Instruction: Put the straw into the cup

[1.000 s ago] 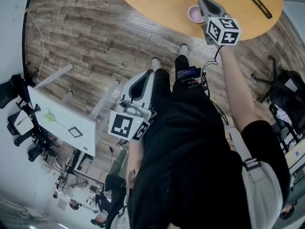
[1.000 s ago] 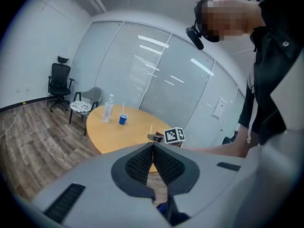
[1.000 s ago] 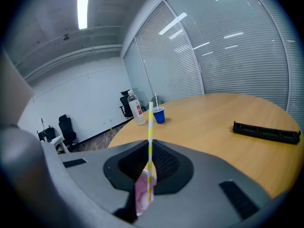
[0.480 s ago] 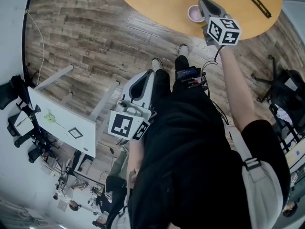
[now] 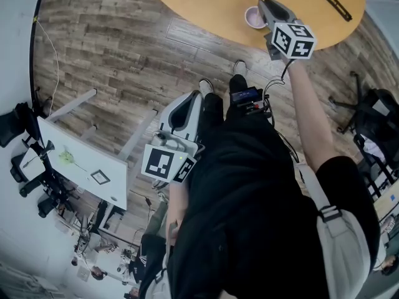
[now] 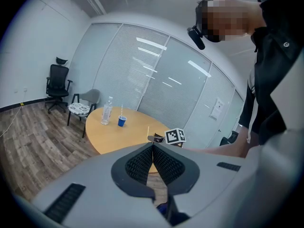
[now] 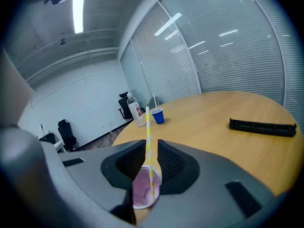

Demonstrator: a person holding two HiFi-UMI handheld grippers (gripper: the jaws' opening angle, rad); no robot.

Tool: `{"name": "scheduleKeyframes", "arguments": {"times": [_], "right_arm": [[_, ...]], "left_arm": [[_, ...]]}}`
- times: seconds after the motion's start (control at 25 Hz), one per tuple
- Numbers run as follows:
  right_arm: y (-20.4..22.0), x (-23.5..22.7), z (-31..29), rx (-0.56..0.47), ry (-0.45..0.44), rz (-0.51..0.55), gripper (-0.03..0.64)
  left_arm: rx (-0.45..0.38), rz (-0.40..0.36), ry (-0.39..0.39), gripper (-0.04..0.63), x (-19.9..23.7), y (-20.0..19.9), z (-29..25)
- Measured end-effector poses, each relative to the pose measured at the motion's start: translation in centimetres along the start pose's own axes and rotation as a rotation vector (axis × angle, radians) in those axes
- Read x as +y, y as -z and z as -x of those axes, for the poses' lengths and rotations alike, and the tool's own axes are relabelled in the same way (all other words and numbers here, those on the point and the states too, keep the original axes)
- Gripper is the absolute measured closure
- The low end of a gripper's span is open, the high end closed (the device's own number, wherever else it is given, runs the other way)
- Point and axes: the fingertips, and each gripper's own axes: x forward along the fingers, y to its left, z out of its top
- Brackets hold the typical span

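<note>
Round wooden table (image 5: 206, 5) stands on a plank floor (image 5: 112, 48). Left gripper (image 6: 153, 148) hangs low beside the person's leg (image 5: 213, 108), its jaws pressed together on nothing. Right gripper (image 7: 151, 146) hovers over the pink cup (image 7: 141, 194), jaws slightly apart around the striped straw (image 7: 148, 127), whose lower end sits inside the cup.

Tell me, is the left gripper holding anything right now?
No, the left gripper has its jaws pressed together with nothing between them.

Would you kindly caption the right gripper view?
Striped straw stands in the pink cup between the right gripper's parted jaws.
</note>
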Motion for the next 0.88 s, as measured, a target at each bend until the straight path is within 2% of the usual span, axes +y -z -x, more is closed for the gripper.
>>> {"name": "scheduleKeyframes", "arguments": {"times": [0.32, 0.72, 0.88], "right_arm": [[0.3, 2.1, 2.3, 0.003, 0.039, 0.021, 0.549], [2.4, 6.0, 7.2, 0.006, 0.107, 0.027, 0.551], [3.1, 8.5, 9.2, -0.015, 0.092, 0.001, 0.572]], "left_arm": [[-0.007, -0.017, 0.061, 0.583, 0.6, -0.2, 1.8], [0.001, -0.052, 0.187, 0.583, 1.3, 0.7, 4.9], [-0.001, -0.075, 0.255, 0.583, 1.2, 0.9, 6.0]]}}
